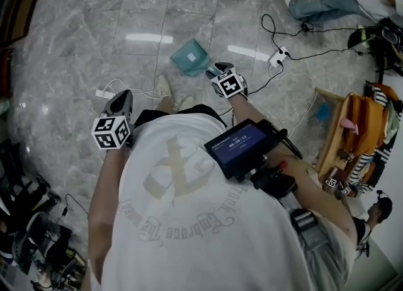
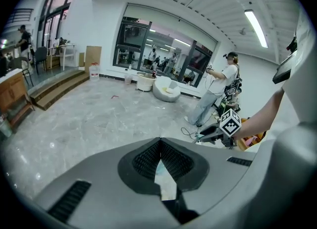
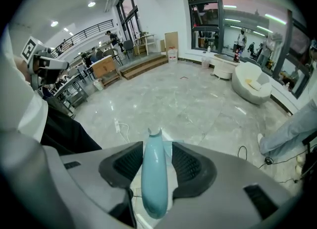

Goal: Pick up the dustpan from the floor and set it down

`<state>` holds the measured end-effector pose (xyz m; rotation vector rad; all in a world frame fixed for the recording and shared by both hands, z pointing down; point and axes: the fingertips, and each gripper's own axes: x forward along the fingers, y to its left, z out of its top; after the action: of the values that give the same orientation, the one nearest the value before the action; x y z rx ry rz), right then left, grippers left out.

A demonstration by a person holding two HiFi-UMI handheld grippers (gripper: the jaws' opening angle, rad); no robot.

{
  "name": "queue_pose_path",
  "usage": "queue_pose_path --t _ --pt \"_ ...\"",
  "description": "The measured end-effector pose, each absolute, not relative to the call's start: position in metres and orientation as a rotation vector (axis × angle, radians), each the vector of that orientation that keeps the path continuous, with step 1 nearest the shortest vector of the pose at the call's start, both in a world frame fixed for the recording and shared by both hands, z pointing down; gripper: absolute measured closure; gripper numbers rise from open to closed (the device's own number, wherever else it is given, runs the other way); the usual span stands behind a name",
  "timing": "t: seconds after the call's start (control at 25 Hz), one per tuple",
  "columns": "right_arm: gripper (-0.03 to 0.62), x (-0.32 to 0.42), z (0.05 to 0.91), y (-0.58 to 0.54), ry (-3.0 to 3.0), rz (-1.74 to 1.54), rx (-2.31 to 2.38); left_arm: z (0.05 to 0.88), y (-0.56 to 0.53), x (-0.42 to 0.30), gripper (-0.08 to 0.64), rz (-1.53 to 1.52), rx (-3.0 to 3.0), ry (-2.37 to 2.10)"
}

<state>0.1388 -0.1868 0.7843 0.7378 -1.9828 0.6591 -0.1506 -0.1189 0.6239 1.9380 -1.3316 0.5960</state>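
Note:
The teal dustpan (image 1: 191,57) lies on the marble floor ahead of my feet. Its pale blue handle (image 3: 153,178) runs up between the jaws of my right gripper (image 3: 154,146), which points steeply down at it. The handle rests against the left pad, while a gap shows at the right pad, so the gripper is open around it. In the head view the right gripper (image 1: 217,69) sits at the pan's near right corner. My left gripper (image 1: 121,102) hangs to the left, away from the dustpan, shut with nothing in it (image 2: 158,141).
A white power strip (image 1: 279,55) with black cables lies right of the dustpan. A white cable (image 1: 110,88) trails at the left. A seated person's legs (image 1: 321,3) are at the far right. A wooden rack with clothes (image 1: 352,126) stands to the right.

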Motion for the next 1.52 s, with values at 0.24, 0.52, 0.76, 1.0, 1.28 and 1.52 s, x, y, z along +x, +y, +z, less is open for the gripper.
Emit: queue_pose_path --t 0.24,0.52,0.76,1.0,1.28,1.52 --pt "0.402 0.141 0.774 -0.195 -2.028 0.612 0.778 0.637 -0.128 -0.142 0.548 0.599 1.970 -1.283" --pt "0.430 0.162 0.733 -0.185 -2.118 0.563 0.918 0.629 -0.118 -0.112 0.548 0.606 2.042 -1.239" --pt "0.526 0.172 0.681 -0.166 -2.197 0.505 1.040 0.614 -0.101 -0.097 0.548 0.612 2.093 -1.221" --pt "0.566 0.171 0.632 -0.152 -2.308 0.441 1.115 0.609 -0.099 -0.079 0.548 0.614 2.158 -1.187" --pt "0.575 0.173 0.582 -0.118 -2.450 0.490 1.198 0.596 -0.090 -0.054 0.548 0.604 2.255 -1.133" --pt "0.575 0.151 0.560 -0.080 -2.496 0.511 1.239 0.587 -0.073 -0.071 0.548 0.579 2.294 -1.106"
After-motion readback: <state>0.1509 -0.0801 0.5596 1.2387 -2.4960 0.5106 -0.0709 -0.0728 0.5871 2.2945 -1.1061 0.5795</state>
